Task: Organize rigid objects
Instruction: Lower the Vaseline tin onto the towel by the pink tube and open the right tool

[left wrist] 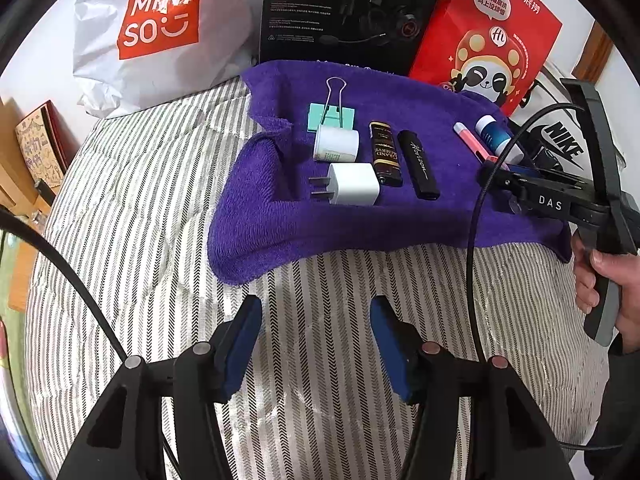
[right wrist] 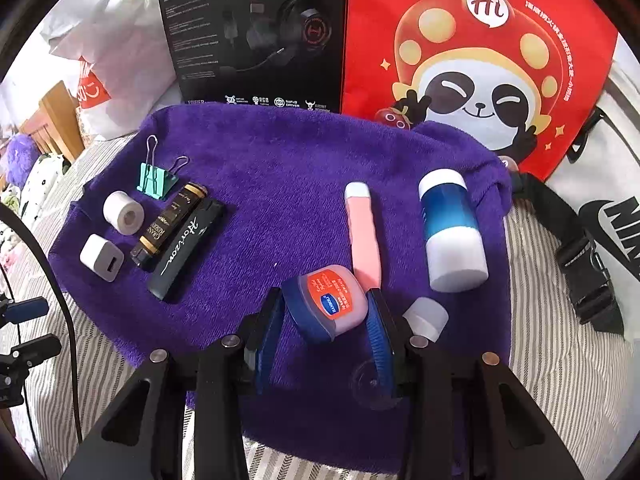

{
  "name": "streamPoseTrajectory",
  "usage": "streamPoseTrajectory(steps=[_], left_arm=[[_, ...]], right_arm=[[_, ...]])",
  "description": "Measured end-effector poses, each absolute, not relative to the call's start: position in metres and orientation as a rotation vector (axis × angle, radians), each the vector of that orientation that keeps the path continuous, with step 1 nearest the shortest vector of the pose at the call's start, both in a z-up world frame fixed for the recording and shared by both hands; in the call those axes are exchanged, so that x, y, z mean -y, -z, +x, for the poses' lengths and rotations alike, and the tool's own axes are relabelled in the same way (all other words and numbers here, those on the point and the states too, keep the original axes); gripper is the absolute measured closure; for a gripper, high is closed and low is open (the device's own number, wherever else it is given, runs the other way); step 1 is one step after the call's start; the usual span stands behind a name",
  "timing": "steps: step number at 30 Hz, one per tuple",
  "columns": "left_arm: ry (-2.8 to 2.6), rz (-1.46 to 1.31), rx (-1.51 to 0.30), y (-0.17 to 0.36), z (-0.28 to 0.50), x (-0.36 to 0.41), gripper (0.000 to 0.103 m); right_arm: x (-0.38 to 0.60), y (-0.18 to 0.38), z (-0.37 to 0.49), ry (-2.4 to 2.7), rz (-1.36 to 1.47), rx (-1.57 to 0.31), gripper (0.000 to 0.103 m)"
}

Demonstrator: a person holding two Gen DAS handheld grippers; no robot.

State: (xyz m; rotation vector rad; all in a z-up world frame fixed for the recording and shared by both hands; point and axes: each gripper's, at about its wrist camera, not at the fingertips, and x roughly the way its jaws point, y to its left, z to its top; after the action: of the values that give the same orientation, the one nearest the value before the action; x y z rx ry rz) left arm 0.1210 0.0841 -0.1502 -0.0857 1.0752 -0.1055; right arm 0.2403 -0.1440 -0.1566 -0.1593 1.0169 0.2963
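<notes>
On the purple towel point(right wrist: 280, 176) my right gripper point(right wrist: 324, 312) is shut on a small blue Vaseline jar point(right wrist: 326, 306), held just over the cloth. A pink stick point(right wrist: 362, 232), a blue-and-white bottle point(right wrist: 452, 228) and a small translucent cap point(right wrist: 426, 318) lie beside it. At the towel's left sit a green binder clip point(left wrist: 332, 116), a white tape roll point(left wrist: 336, 144), a white charger point(left wrist: 352, 184), a brown tube point(left wrist: 385, 154) and a black Horizon stick point(left wrist: 418, 164). My left gripper point(left wrist: 316, 344) is open over the striped bedding, holding nothing.
A white Miniso bag point(left wrist: 156, 32), a black headset box point(left wrist: 344, 8) and a red panda bag point(right wrist: 480, 60) stand behind the towel. A Nike bag with straps point(right wrist: 600, 240) lies at the right. The striped quilt point(left wrist: 140, 208) spreads around; a person's hand point(left wrist: 604, 288) grips the right tool.
</notes>
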Motion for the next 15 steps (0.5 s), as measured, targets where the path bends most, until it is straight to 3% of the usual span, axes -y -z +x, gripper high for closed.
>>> streamPoseTrajectory(steps=[15], left_arm=[[0.135, -0.079, -1.093, 0.155, 0.119, -0.076, 0.045]], right_arm=[[0.132, 0.155, 0.245, -0.306, -0.213, -1.015, 0.062]])
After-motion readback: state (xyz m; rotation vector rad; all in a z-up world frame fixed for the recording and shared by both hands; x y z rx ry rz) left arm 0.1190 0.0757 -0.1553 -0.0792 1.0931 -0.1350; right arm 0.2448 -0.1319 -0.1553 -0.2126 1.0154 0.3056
